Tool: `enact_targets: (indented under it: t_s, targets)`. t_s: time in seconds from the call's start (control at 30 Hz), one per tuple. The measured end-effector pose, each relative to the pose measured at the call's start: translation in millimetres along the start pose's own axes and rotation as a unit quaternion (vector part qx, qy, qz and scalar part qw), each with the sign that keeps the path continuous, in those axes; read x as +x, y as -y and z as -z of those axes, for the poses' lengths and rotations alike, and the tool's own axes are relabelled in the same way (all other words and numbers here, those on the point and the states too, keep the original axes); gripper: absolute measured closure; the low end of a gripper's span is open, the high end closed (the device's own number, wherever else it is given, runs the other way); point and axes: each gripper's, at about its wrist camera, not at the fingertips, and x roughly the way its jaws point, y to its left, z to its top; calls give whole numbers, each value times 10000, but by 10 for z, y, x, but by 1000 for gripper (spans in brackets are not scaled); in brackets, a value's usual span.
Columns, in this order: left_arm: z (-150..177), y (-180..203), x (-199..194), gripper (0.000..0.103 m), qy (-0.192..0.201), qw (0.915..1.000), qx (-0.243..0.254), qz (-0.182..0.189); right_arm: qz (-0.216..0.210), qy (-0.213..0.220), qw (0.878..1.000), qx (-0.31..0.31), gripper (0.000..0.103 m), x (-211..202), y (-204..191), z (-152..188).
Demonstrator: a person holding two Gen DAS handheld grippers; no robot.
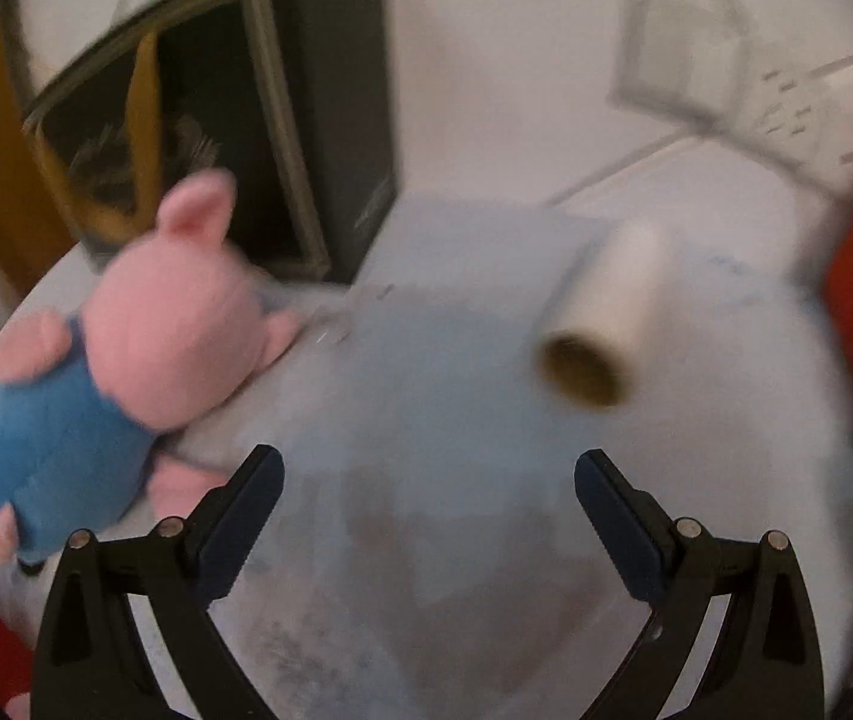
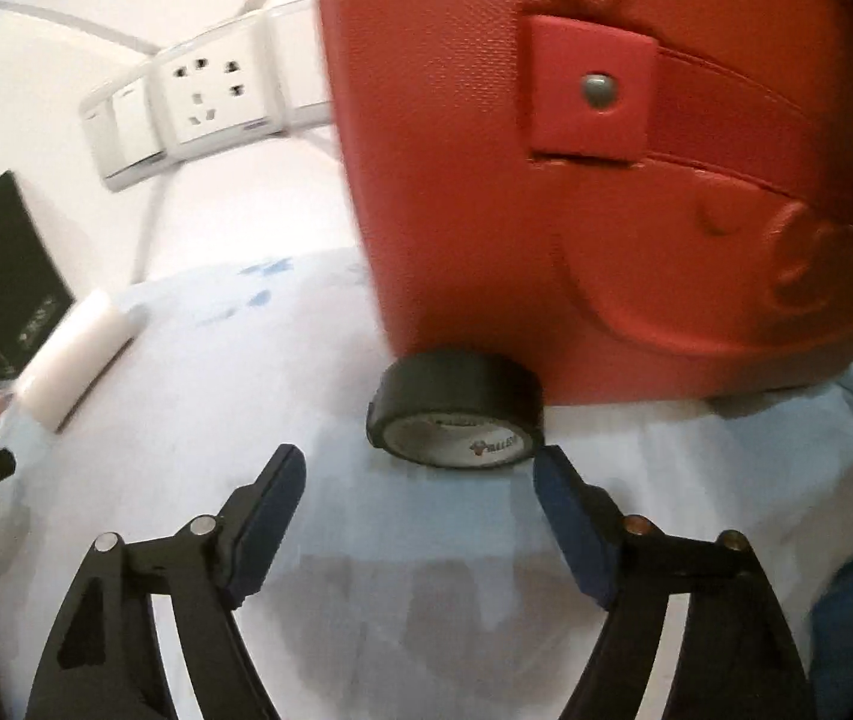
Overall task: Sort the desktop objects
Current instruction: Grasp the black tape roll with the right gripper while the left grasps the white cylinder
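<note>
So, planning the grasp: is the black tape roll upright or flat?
Tipped on edge: black tape roll shows its core face, leaning against the red bag.

We get two wrist fisheyes, both tilted down at the counter (image 1: 426, 540) from close range. Left cam faces the white roll (image 1: 600, 324) mid-counter, blurred. Right cam sits nearer the red bag (image 2: 636, 180). Shared: white roll, wall socket (image 2: 210, 96), black box (image 1: 330, 108), pale blue cover.

It looks like a room in a home, because a pink plush pig (image 1: 168, 324) lies on a table (image 1: 456, 480) with a pale blue cloth, near a white wall socket panel (image 2: 210, 96) and a red bag (image 2: 636, 210).
</note>
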Motion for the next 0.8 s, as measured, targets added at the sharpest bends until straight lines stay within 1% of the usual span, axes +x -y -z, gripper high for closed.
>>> enact_targets:
  t_s: [0.03, 0.07, 0.13, 0.17, 0.23, 0.3, 0.33, 0.37, 0.4, 0.43, 0.47, 0.5, 0.53, 0.6, 0.63, 0.8]
  targets:
    - [-37, 59, -30, 3, 91, 9999, 114, 65, 62, 0, 10000, -10, 23, -17, -5, 5]
    - [-107, 165, -27, 3, 169, 9992, 346, 117, 62, -6, 10000, 12, 21, -47, -4, 11]
    - [-232, 309, 71, 3, 306, 9976, 618, 11, 31, -7, 9999, 146, 10, -47, 74, -3]
    - [-276, 375, 125, 3, 308, 9969, 722, -22, 62, 24, 9998, 190, 9, -57, 99, -16]
    - [-395, 398, 369, 3, 206, 9952, 927, -234, 81, 58, 9996, 255, 9, -89, 86, -22]
    - [-489, 423, 579, 3, -14, 9945, 1014, -247, 88, 116, 9993, 335, 9, -59, 61, -96]
    - [-520, 410, 710, 3, -262, 9944, 1021, -64, 170, 142, 9992, 334, 9, -32, 28, -111]
    - [-539, 371, 731, 4, -260, 9953, 918, 143, 218, 136, 9991, 335, 9, 28, -9, -114]
    - [-557, 324, 751, 10, -330, 9955, 833, 313, 299, 90, 9989, 361, 9, 78, -28, -131]
    - [-563, 276, 752, 22, -381, 9950, 745, 538, 354, 58, 9986, 380, 16, 111, -41, -134]
    - [-561, 236, 741, 27, -392, 9949, 654, 667, 393, 34, 9984, 403, 23, 137, -43, -132]
    - [-549, 207, 707, 37, -309, 9958, 624, 595, 466, -62, 9980, 434, 30, 172, -42, -135]
    - [-541, 191, 689, 44, -285, 9958, 617, 615, 482, -124, 9976, 485, 38, 191, -23, -134]
    - [-526, 166, 641, 51, -260, 9959, 599, 618, 422, -218, 9974, 538, 44, 225, 4, -127]
    - [-518, 162, 624, 51, -267, 9960, 598, 603, 423, -257, 9974, 524, 47, 230, 6, -121]
    - [-467, 136, 534, 52, -230, 9965, 595, 543, 463, -268, 9978, 381, 47, 210, -7, -97]
